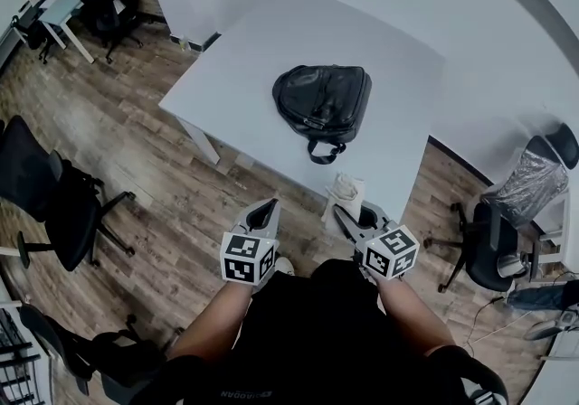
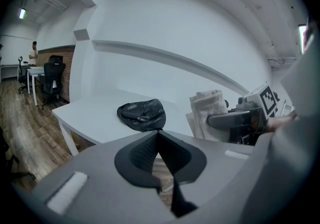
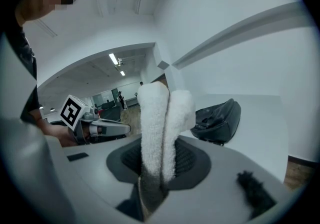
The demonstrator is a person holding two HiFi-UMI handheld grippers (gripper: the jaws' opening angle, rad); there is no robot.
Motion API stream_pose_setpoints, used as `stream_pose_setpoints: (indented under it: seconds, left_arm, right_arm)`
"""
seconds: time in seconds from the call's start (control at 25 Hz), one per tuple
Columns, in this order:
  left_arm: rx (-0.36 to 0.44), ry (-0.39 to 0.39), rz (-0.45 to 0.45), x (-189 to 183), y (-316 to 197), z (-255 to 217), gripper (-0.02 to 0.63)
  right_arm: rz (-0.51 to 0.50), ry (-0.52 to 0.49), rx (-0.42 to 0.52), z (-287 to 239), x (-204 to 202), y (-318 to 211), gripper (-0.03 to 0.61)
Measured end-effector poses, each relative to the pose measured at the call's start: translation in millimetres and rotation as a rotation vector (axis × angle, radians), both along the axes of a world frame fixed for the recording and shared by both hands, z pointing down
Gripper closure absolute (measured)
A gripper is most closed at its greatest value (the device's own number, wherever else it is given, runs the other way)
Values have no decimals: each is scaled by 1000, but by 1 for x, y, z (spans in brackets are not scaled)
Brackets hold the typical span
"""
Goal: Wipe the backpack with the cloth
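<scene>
- We are at the approach step. The cloth [image 1: 346, 188] is in hand, but no wiping has begun, since it is well apart from the backpack [image 1: 323, 105].
- The right gripper [image 1: 351, 211] is clamped on the cloth. In the right gripper view, the white fluffy fold stands up between the two pads, pinched low down, with its free end pointing toward twelve o'clock.
- The left gripper [image 1: 264, 211] has its jaws pressed together with nothing between them. It hangs level with the right one, at about nine o'clock from it.
- The backpack is black and lies flat on the white table [image 1: 244, 78], at roughly twelve o'clock from both grippers. Its carry handle hangs toward six o'clock, facing us.
- Both grippers are off the near edge of the table, over the wooden floor [image 1: 163, 159], so the table edge lies between the cloth and the bag.
- As we judge it, the next move is to carry the cloth forward toward twelve o'clock, past the table edge, and lower its free end onto the bag's upper panel.
- The bag looks soft and light, so it may slide under the stroke. We could steady it by bringing the left gripper in from nine o'clock.
</scene>
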State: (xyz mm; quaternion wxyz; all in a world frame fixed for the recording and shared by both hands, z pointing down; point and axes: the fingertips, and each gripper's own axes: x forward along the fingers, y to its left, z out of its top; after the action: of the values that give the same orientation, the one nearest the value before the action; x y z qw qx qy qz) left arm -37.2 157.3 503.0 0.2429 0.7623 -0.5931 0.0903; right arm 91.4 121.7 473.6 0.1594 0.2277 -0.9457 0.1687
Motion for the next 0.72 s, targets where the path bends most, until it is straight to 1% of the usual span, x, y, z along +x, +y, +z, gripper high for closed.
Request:
stream_pose_setpoints:
  seconds: [0.32,0.48,0.72]
  left_arm:
    - [5,20,-7,-8,2,1,606]
    - [-3,24,-15,-8,-6,6,607]
    - [-1,12,9,-8,-11,3,607]
  right_arm:
    - [-5,7,-12,5,-9,8,485]
    - [-9,10,-25,10,-8,3,485]
    - [4,10,-39,18,-13,-8,485]
